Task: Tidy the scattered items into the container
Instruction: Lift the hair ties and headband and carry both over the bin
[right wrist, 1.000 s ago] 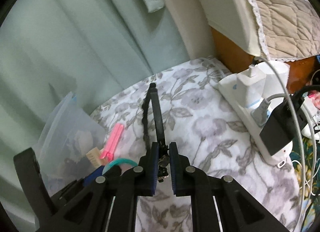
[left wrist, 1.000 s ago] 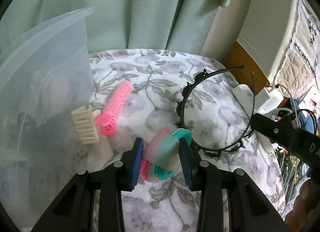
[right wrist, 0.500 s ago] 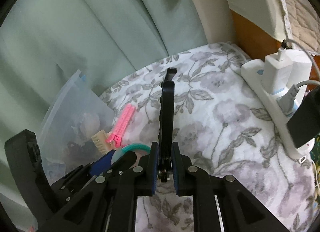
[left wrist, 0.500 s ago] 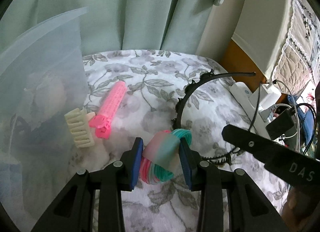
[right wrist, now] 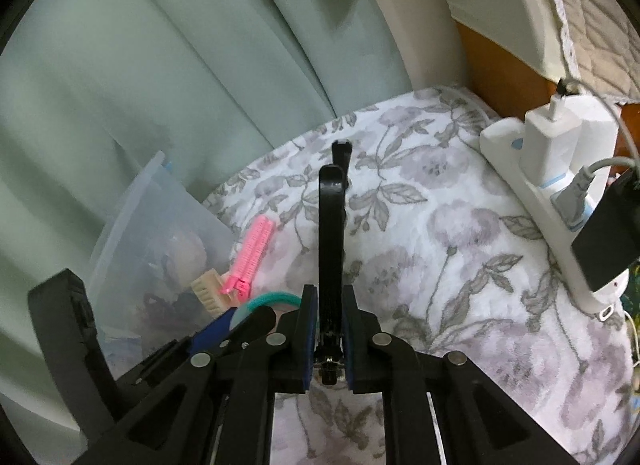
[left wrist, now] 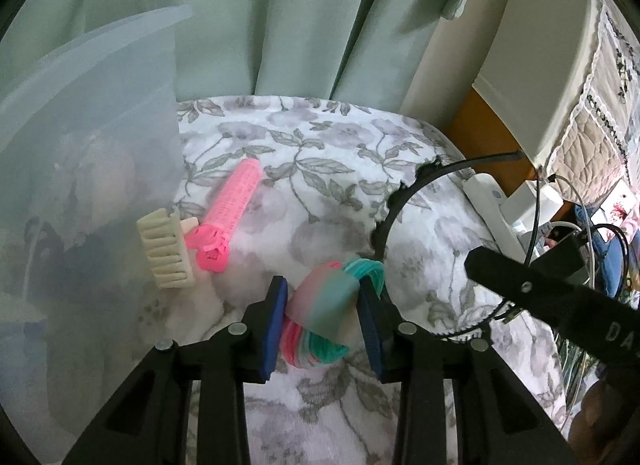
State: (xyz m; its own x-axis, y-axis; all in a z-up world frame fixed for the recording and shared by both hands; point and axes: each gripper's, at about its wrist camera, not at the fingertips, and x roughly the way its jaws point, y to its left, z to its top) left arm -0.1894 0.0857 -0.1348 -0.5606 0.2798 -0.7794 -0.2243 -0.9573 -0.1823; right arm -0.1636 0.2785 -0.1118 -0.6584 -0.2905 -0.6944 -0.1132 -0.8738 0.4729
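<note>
1. The left gripper (left wrist: 322, 315) is seen with its jaws part-way apart and closing slightly, pressed on both sides of a pink-and-teal bundle of hair ties (left wrist: 323, 307), which is held low over the floral cover (left wrist: 328, 169).
2. The right gripper (right wrist: 327, 339) is clamped almost fully shut on the black headband (right wrist: 330, 241); the band is pinched at its lower end and stands up from the jaws, its two tips pointed toward the far edge of the cover.
3. In the left wrist view, the headband (left wrist: 394, 205) is seen as an open arc just right of the hair ties, with the right gripper's black body laid across its near right side.
4. A pink hair roller (left wrist: 232, 209) is found lying on the cover toward its left edge, and a cream claw clip (left wrist: 166, 253) is seen just beside the roller's near end, against the container wall.
5. The translucent plastic container (left wrist: 92, 113) is stood at the left edge of the cover, with dim shapes inside that cannot be told.
6. A white power strip (right wrist: 532, 201) with plugs is laid along the right edge.
</note>
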